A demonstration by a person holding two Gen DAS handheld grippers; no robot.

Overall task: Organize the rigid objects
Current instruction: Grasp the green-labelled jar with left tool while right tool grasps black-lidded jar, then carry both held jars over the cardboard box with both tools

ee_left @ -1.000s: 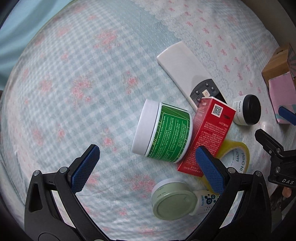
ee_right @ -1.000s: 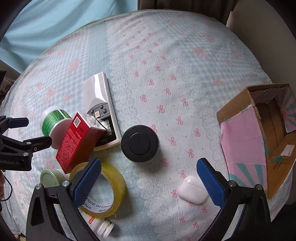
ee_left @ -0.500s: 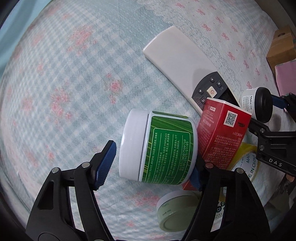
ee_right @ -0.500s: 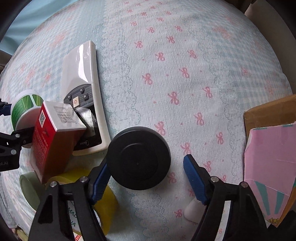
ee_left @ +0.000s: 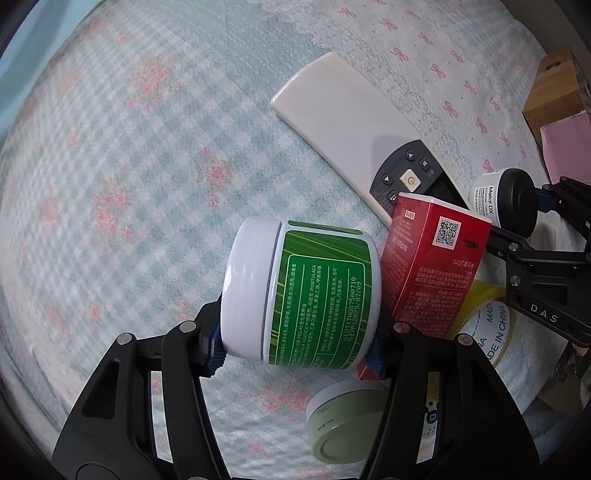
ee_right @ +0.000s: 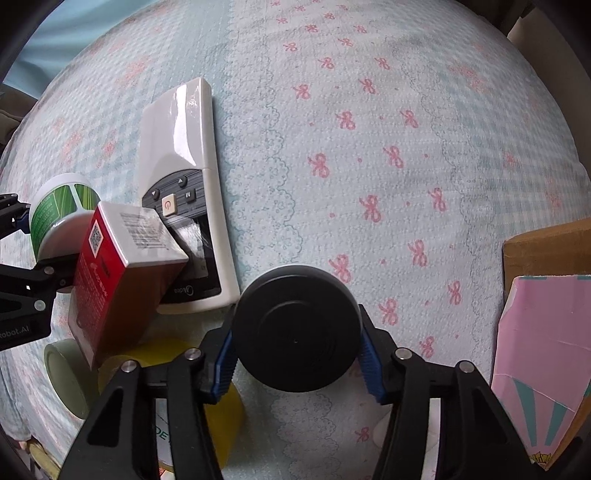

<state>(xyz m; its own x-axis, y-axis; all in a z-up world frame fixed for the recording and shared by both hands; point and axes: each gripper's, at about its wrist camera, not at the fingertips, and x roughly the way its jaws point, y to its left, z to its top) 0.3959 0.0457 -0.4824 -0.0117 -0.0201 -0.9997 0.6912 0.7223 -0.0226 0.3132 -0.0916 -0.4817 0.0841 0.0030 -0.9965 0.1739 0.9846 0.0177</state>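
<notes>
Now both grippers have closed in: the left gripper [ee_left: 295, 349] pinches the green-labelled jar [ee_left: 306, 291] just beside the red box [ee_left: 428, 266], the right gripper [ee_right: 297, 363] clamps the black-lidded jar [ee_right: 297, 328] beyond it, both seemingly ready for lifting.

Under me lies a soft padded surface covered in pale blue-and-white checked cloth with faded pink flower prints [ee_left: 110, 155]. Toward the right it gives way to a white panel scattered with small pink bows [ee_right: 369, 166], the two parted by a scalloped lace-patterned border [ee_right: 266, 166]. At the far left edge I see a plain light blue fabric [ee_right: 55, 33]. A beige wall [ee_right: 546, 40] shows at the far right. Soft, even daylight falls across everything
</notes>
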